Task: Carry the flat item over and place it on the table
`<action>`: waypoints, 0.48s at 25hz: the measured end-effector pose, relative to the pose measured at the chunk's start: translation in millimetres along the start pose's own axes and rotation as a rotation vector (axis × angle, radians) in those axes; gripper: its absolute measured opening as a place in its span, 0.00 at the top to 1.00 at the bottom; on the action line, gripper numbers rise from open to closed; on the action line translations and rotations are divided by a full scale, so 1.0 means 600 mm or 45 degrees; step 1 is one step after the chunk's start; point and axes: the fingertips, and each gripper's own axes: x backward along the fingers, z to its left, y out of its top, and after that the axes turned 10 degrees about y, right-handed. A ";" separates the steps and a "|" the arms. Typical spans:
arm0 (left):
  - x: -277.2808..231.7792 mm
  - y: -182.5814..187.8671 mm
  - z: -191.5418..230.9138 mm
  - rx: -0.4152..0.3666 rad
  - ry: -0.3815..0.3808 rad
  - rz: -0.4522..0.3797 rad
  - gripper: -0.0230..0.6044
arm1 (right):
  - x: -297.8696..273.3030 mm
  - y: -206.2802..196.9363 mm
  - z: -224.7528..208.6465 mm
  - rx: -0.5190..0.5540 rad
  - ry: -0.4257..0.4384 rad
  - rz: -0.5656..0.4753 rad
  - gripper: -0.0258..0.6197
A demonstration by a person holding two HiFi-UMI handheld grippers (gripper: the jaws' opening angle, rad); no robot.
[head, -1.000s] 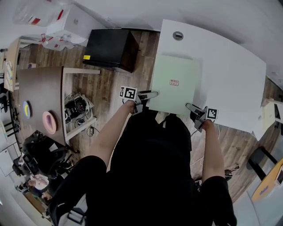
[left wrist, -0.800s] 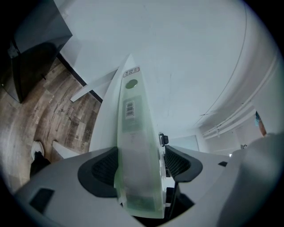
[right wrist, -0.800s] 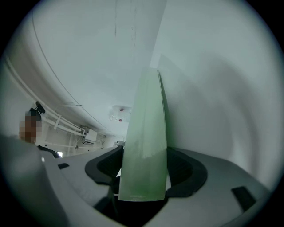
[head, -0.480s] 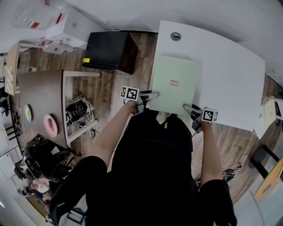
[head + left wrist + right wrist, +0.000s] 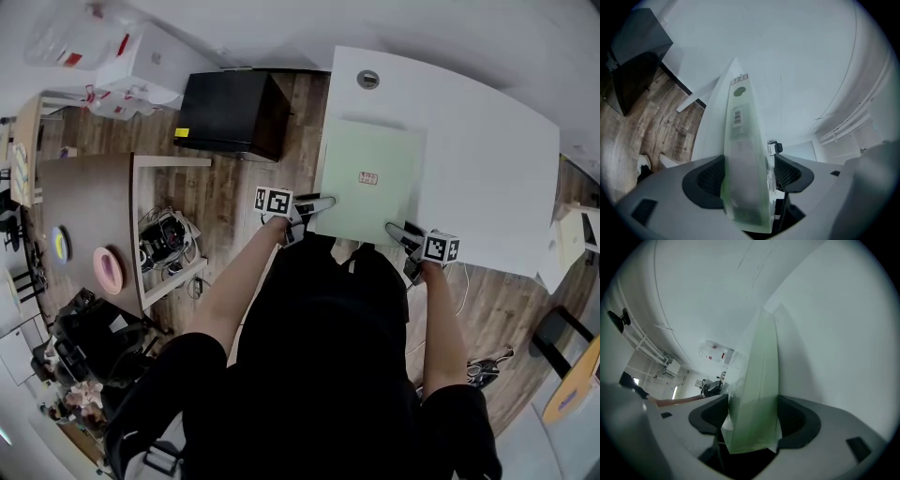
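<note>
A flat pale green square item (image 5: 368, 183) with a small red label hangs over the near part of the white table (image 5: 487, 150). My left gripper (image 5: 317, 204) is shut on its near left corner. At its near right corner my right gripper (image 5: 401, 234) is shut on it too. In the left gripper view the green item (image 5: 743, 159) runs edge-on between the jaws, with a barcode sticker on it. The right gripper view shows the same green item (image 5: 759, 394) pinched between the dark pads.
A black cabinet (image 5: 230, 108) stands on the wooden floor left of the table. A brown desk (image 5: 80, 216) with a pink dish (image 5: 108, 272) is at the far left. White boxes (image 5: 141, 56) lie at the back left. A round grommet (image 5: 367, 80) sits in the table's far end.
The right gripper has drawn slightly left and nearer with its corner of the green item. The whole view has shifted a little; the left gripper keeps its hold.
</note>
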 end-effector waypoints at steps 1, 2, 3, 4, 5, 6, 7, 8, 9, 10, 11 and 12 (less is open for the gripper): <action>-0.001 0.000 -0.001 -0.003 0.004 -0.001 0.42 | 0.001 0.000 -0.001 0.003 -0.008 -0.004 0.48; -0.001 0.000 -0.001 -0.004 0.008 -0.004 0.42 | 0.002 0.001 -0.002 0.006 -0.015 -0.010 0.48; -0.002 0.001 0.000 -0.003 0.011 -0.009 0.42 | 0.003 0.001 -0.005 0.009 -0.021 -0.016 0.48; -0.003 0.003 0.001 -0.001 0.014 -0.016 0.42 | 0.003 0.003 -0.007 0.013 -0.026 -0.024 0.48; -0.005 0.004 0.001 0.001 0.017 -0.023 0.42 | 0.005 0.005 -0.007 0.018 -0.031 -0.032 0.48; -0.007 0.005 0.000 0.000 0.021 -0.029 0.42 | 0.007 0.008 -0.007 0.027 -0.038 -0.039 0.48; -0.010 0.006 -0.002 -0.006 0.028 -0.031 0.42 | 0.009 0.010 -0.005 0.041 -0.052 -0.042 0.48; -0.012 0.005 -0.004 -0.020 0.037 -0.030 0.42 | 0.012 0.012 -0.002 0.063 -0.074 -0.041 0.48; -0.013 0.004 -0.006 -0.037 0.047 -0.027 0.42 | 0.014 0.013 -0.001 0.091 -0.102 -0.035 0.48; -0.014 0.003 -0.006 -0.052 0.055 -0.023 0.42 | 0.015 0.014 0.000 0.118 -0.127 -0.030 0.48; -0.014 0.003 -0.006 -0.058 0.059 -0.023 0.42 | 0.015 0.015 0.002 0.139 -0.143 -0.028 0.48; -0.013 0.004 -0.005 -0.054 0.059 -0.028 0.42 | 0.013 0.018 0.004 0.149 -0.150 -0.030 0.48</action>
